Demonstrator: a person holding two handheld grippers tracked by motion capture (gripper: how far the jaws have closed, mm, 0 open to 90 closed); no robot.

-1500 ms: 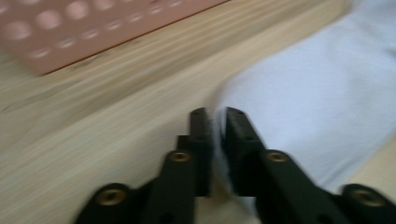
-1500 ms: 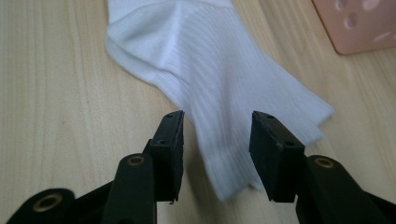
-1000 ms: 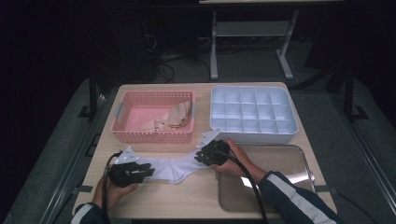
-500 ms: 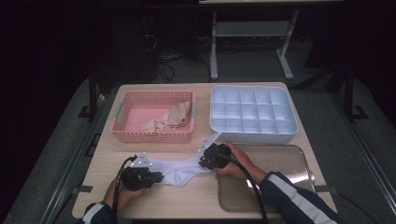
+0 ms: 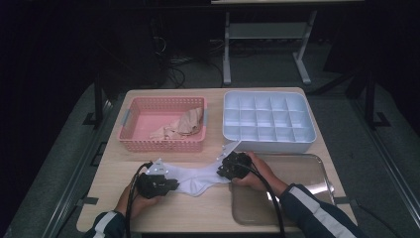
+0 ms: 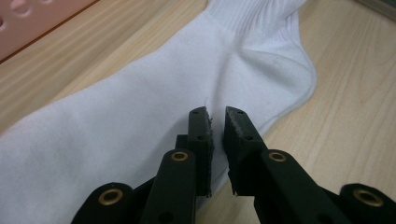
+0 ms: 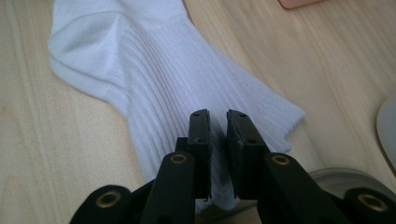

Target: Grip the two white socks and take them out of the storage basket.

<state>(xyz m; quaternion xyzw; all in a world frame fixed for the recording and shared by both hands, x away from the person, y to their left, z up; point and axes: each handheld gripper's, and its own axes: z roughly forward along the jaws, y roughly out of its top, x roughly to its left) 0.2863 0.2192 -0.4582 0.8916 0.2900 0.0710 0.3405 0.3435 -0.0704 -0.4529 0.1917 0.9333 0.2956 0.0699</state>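
A light wooden table (image 5: 163,210) carries four things. At its far left stands a pink basket (image 5: 131,140), at its far right a white compartment tray (image 5: 267,119). A metal tray (image 5: 307,173) lies near right. A white sock (image 5: 195,178) lies flat across the near middle.

A light wooden counter (image 5: 168,210) stands in a dark room, lit from above while everything around it falls into shadow. Grey carpet floor (image 5: 346,114) surrounds it. Behind stands a pale metal table frame (image 5: 262,34), with black cables (image 5: 173,74) tangled on the floor.
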